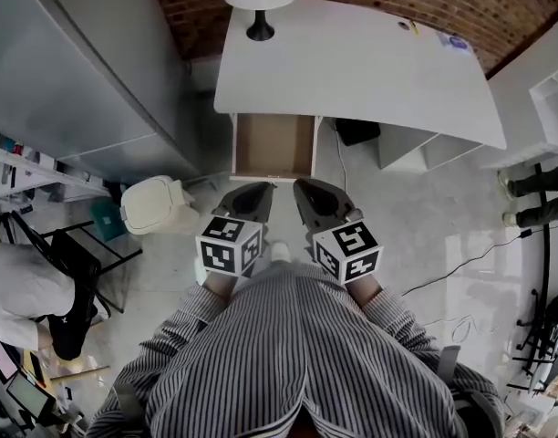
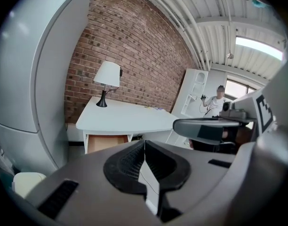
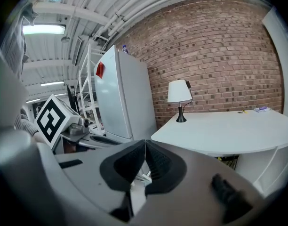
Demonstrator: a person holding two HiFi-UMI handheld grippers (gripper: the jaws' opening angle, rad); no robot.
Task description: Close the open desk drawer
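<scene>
The drawer (image 1: 274,144) hangs open under the white desk (image 1: 352,62), its front edge just ahead of both sets of jaws and apart from them. The left gripper (image 1: 250,199) and right gripper (image 1: 314,201) sit side by side, each pressed together on nothing. I'd set both closed tips flat against the front, either side of its middle, and push straight so it doesn't skew.

The person holds both grippers low in front of the body, side by side and a little apart. The left gripper (image 1: 254,191) and right gripper (image 1: 306,190) each have jaws pressed together, nothing between. Behind the fingers (image 2: 126,164) sit the marker cubes (image 1: 229,243), then striped sleeves (image 1: 183,331).
</scene>
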